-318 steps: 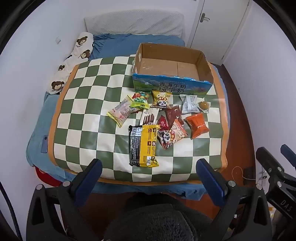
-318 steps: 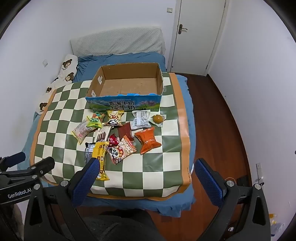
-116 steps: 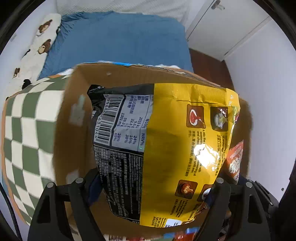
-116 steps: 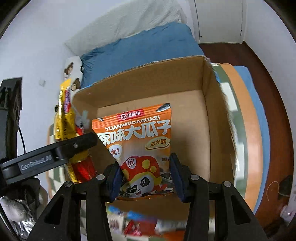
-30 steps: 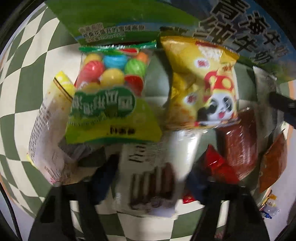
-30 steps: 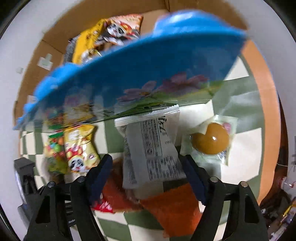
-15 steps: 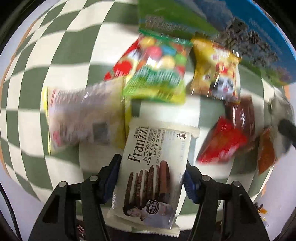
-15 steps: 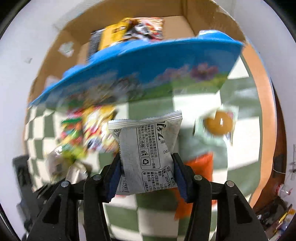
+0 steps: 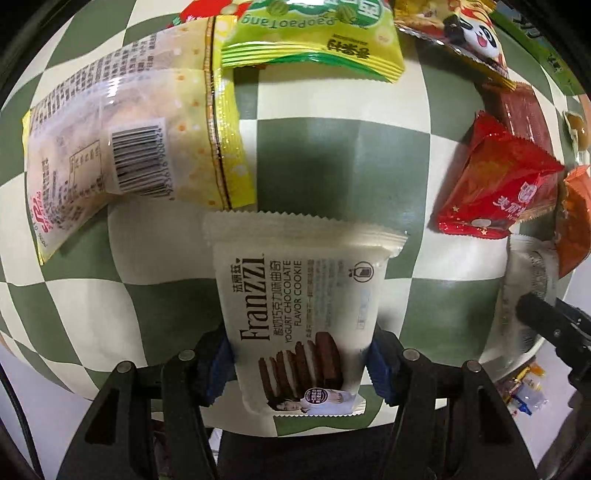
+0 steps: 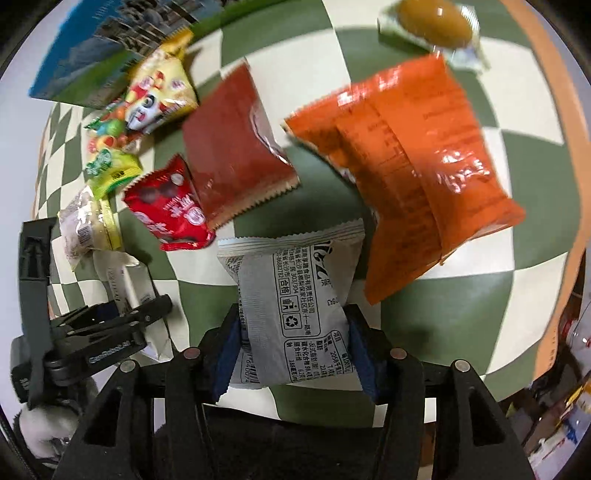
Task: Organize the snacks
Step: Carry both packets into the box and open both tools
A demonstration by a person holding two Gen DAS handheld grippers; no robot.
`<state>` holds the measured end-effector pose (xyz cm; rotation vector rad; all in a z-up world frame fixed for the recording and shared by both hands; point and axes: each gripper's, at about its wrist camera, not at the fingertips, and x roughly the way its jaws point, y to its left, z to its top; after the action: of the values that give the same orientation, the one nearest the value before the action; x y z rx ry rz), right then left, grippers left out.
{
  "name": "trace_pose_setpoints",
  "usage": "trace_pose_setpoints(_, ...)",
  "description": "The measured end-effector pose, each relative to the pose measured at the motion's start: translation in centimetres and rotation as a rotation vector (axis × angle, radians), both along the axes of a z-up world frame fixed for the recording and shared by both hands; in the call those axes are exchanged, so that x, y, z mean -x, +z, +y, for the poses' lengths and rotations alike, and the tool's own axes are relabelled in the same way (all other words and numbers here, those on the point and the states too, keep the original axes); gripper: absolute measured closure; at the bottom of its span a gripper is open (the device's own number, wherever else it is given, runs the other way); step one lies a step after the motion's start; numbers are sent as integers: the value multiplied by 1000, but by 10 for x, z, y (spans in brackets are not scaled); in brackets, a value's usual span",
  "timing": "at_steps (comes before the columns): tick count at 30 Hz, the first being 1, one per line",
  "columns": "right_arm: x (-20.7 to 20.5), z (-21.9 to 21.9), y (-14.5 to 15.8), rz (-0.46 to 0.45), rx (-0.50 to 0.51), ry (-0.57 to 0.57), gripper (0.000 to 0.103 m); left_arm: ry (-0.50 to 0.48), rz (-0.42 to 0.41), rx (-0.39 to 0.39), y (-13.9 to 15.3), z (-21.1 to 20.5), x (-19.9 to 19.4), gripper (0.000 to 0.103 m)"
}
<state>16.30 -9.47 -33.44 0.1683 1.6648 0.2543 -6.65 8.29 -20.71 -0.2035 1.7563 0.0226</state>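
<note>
My left gripper (image 9: 301, 365) is shut on a white Franzzi chocolate cookie packet (image 9: 299, 314) and holds it over the green and cream checkered mat (image 9: 314, 166). My right gripper (image 10: 293, 347) is shut on a grey snack packet (image 10: 295, 295) over the same mat (image 10: 461, 302). Loose snacks lie on the mat: a pale yellow packet (image 9: 122, 147), a green candy bag (image 9: 314, 33), a red packet (image 10: 170, 206), a brown packet (image 10: 236, 147), an orange bag (image 10: 417, 158) and a panda bag (image 10: 159, 92). The blue cardboard box (image 10: 92, 55) stands at the far left.
A wrapped golden jelly (image 10: 432, 22) lies at the mat's far right corner. The mat's orange border (image 10: 569, 147) and the bed edge run along the right. The left gripper's body (image 10: 85, 332) shows at the lower left of the right wrist view.
Both grippers have pulled back toward the mat's near edge with their packets held. The box has slid toward the top of both views.
</note>
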Motion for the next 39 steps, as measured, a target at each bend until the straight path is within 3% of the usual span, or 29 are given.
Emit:
trace_pose_setpoints(7, 2, 8, -3, -18, 28, 30, 47, 61, -52, -14, 24, -6, 16, 47)
trace_pose_setpoints(14, 12, 4, 28, -63, -42, 25, 50, 46, -171, 47, 100, -4, 28, 47)
trace_pose_setpoints(19, 2, -7, 86, -136, -168, -16, 50, 52, -309, 117, 169, -9, 16, 47)
trace_pose_setpoints(20, -5, -10, 98, -153, -190, -25, 50, 54, -331, 125, 198, -4, -6, 47)
trace_pose_setpoints(23, -27, -19, 143, -235, -242, -52, 50, 49, -414, 149, 226, 3, -52, 47)
trace_pose_setpoints(27, -68, -25, 194, -353, -258, -61, 50, 28, -509, 108, 264, 4, -108, 47)
trace_pose_setpoints(32, -145, -32, 224, -473, -171, -75, 50, 15, -512, 44, 263, 10, -176, 47)
trace_pose_setpoints(39, -257, -26, 202, -452, -45, -91, 50, -15, -420, -58, 212, 20, -272, 46)
